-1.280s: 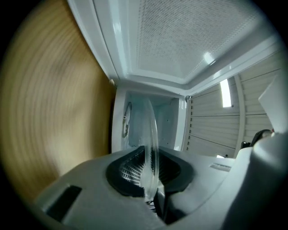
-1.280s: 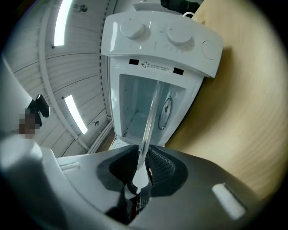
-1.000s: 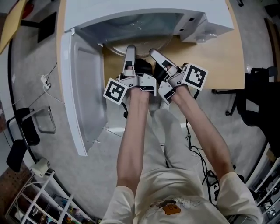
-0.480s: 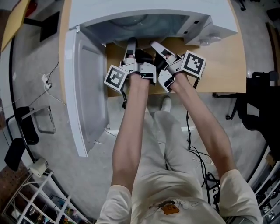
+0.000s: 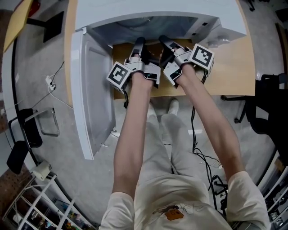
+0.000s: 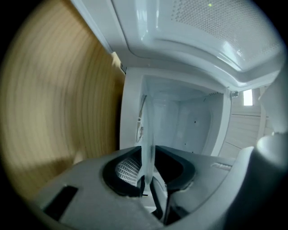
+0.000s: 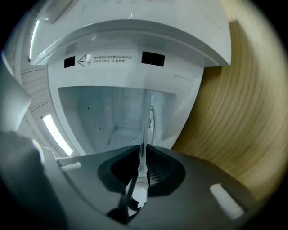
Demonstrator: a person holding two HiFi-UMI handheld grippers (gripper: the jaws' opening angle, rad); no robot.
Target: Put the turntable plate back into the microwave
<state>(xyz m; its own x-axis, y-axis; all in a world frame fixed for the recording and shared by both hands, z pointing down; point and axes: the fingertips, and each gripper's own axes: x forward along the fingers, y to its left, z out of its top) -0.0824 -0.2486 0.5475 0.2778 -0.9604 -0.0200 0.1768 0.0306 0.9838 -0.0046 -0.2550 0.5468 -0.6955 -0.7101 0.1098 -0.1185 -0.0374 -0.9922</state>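
The clear glass turntable plate (image 6: 147, 134) shows edge-on in the left gripper view, its rim pinched between the jaws of my left gripper (image 6: 148, 155). The right gripper view shows the same plate (image 7: 145, 126) as a thin upright line, held in my right gripper (image 7: 142, 157). That gripper's jaws have just been closing, with the rim between them. Seen from the head, the left gripper (image 5: 140, 41) and right gripper (image 5: 163, 41) sit side by side at the mouth of the white microwave (image 5: 148, 11). Its top hides the plate there. Beyond both grippers lies the cavity (image 7: 103, 112).
The microwave door (image 5: 92, 90) hangs open to the left, over the floor. The microwave stands on a wooden table (image 5: 229, 58). A black chair (image 5: 270, 103) is at the right, cables (image 5: 202, 155) trail on the floor, and a white rack (image 5: 36, 197) stands bottom left.
Both grippers have moved forward to the microwave's mouth. The plate, which showed in front of the opening a second ago, has gone under the microwave's top.
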